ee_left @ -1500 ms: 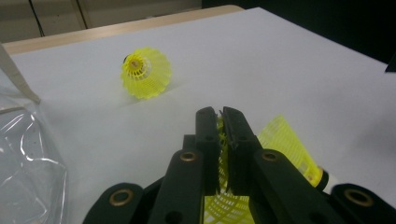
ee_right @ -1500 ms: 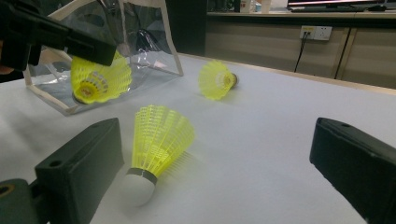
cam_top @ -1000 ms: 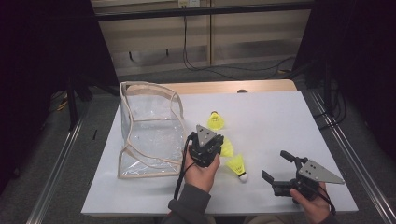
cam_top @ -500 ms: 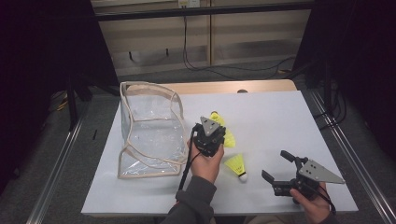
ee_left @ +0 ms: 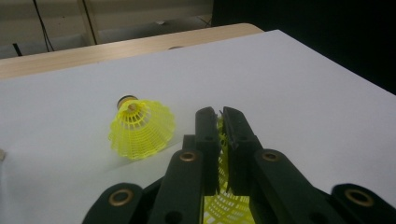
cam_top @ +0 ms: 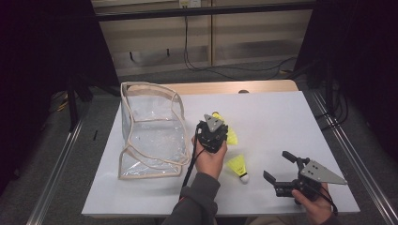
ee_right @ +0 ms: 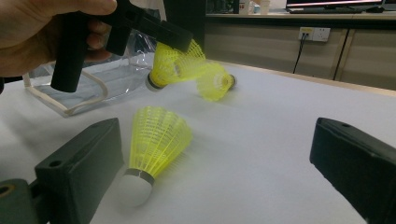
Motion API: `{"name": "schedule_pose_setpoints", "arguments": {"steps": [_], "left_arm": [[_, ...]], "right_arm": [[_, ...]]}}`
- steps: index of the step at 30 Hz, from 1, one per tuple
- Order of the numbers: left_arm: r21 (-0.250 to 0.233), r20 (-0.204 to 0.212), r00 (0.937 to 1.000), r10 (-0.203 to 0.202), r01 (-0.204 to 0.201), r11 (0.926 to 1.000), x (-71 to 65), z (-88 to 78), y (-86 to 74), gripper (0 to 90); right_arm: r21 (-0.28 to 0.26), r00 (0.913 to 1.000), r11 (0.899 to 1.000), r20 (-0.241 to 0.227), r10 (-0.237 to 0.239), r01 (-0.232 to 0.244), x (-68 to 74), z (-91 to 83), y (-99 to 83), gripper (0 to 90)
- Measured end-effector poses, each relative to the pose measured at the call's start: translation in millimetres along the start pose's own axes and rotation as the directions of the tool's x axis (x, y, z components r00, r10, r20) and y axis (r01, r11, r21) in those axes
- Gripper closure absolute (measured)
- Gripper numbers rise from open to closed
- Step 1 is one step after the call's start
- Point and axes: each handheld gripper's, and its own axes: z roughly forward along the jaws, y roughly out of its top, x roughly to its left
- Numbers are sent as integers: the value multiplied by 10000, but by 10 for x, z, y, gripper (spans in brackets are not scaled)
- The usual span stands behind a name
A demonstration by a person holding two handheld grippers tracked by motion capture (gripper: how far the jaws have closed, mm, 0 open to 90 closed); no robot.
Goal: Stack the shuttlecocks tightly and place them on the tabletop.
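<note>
Jaws of the left gripper (ee_left: pixel 218 135) are pinched tight on the mesh skirt of a yellow shuttlecock (ee_left: pixel 223 205), the plastic lattice caught between the two black pads and showing below them in the left gripper view. Seen from the right gripper view, that held shuttlecock hangs clear of the desk (cam_top: pixel 281 122), cork end tipped down and toward the bag, skirt up in the grip. In the high view the left gripper sits mid-desk, the person's left hand (cam_top: pixel 209 157) wrapped around its body.

Just beyond the held one, a second yellow shuttlecock (ee_left: pixel 141 128) lies on its side on the white surface — cork pointing toward the far wooden edge of the desk. A third yellow shuttlecock (cam_top: pixel 238 167) lies nearer the person, white cork toward the front edge, between the two hands.

Right gripper (cam_top: pixel 280 167) rests low near the front right corner of the desk, its jaws spread wide with nothing between them — the third shuttlecock lies just ahead of its left-hand jaw in the right gripper view.

To the left stands a clear plastic bag (cam_top: pixel 150 131) with beige trim, mouth open, close beside the left hand.
</note>
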Motion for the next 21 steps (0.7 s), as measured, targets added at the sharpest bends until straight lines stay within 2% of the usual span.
{"name": "schedule_pose_setpoints", "arguments": {"steps": [10,21], "left_arm": [[23,-358,9993,94,-93,10000,45,101,-10,855],[19,-514,9985,173,-172,9999,99,193,-36,853]], "right_arm": [[10,10000,10000,1,-20,20,-3,0,0,20],[14,10000,10000,-26,-6,6,-10,2,-3,20]]}}
